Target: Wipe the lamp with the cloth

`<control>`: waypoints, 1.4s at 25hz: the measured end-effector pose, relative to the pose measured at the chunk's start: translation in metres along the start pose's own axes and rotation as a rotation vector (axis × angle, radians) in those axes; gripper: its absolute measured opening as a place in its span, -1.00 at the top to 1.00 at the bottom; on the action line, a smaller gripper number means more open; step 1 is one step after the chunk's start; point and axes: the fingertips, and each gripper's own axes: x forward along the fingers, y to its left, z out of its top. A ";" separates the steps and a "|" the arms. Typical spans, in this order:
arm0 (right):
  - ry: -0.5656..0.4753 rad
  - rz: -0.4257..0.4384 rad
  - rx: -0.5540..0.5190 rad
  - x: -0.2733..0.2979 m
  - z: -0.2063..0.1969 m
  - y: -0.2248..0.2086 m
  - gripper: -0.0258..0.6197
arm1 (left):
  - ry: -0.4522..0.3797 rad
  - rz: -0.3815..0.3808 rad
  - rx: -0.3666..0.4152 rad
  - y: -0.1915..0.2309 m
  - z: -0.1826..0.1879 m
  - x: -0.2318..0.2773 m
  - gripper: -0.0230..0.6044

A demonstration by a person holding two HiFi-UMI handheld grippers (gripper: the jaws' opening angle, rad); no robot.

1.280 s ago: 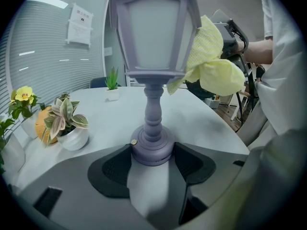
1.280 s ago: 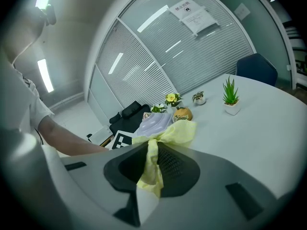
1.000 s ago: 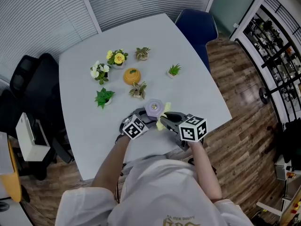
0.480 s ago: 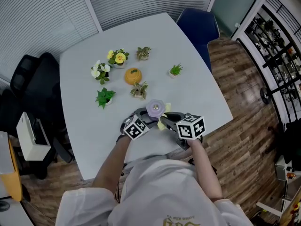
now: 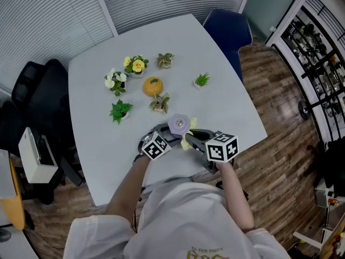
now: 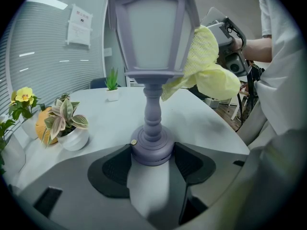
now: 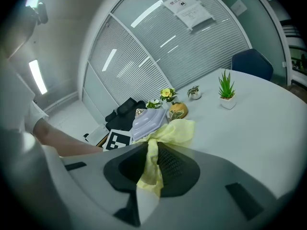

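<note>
1. Over the bench [image 5: 226,85], head view: the wipe looks under way. The lamp [image 5: 178,124] stands just ahead of the left gripper [image 5: 166,135]. The cloth [image 5: 187,140] bunches at the right gripper [image 5: 193,139] tips, touching the lamp's side.
2. Left gripper view: the fingers [image 6: 112,169] are spread wide yet clamped on either side of the lamp's round base [image 6: 152,147]. Above them the cloth presses one side of the shade [image 6: 153,37]. I'd judge the other faces, stem and base are left to do.
3. Right gripper view: the fingers [image 7: 173,166] are pressed together, pinching the cloth. It flops forward against the lamp top just beyond the tips.
</note>
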 end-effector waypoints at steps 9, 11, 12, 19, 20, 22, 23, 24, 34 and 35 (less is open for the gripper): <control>0.007 -0.009 0.050 -0.001 -0.001 0.005 0.70 | 0.000 0.001 -0.001 0.000 0.001 0.001 0.02; 0.006 -0.003 0.048 -0.001 0.000 0.007 0.70 | 0.000 0.000 -0.001 0.000 0.001 0.001 0.02; 0.006 0.000 0.047 -0.002 0.000 0.008 0.70 | 0.000 0.000 -0.001 0.000 0.001 0.001 0.02; 0.040 0.012 0.080 0.002 -0.006 0.006 0.70 | 0.001 0.002 -0.001 0.000 0.002 0.001 0.02; 0.054 0.006 0.079 0.004 -0.009 0.004 0.70 | 0.000 0.003 -0.001 0.000 0.002 0.001 0.02; 0.077 -0.010 0.070 0.008 -0.012 0.002 0.70 | -0.001 0.003 0.000 0.000 0.003 0.001 0.02; 0.083 -0.015 0.064 0.010 -0.013 0.001 0.70 | 0.000 0.002 -0.001 0.000 0.003 0.001 0.02; 0.086 -0.018 0.059 0.011 -0.013 0.000 0.70 | 0.000 0.002 -0.002 -0.001 0.003 0.001 0.02; 0.111 0.014 0.089 0.017 -0.015 -0.006 0.71 | -0.002 0.001 -0.004 0.001 0.001 0.002 0.02; 0.114 0.016 0.094 0.017 -0.016 -0.007 0.70 | -0.002 0.002 -0.003 0.001 0.001 0.002 0.02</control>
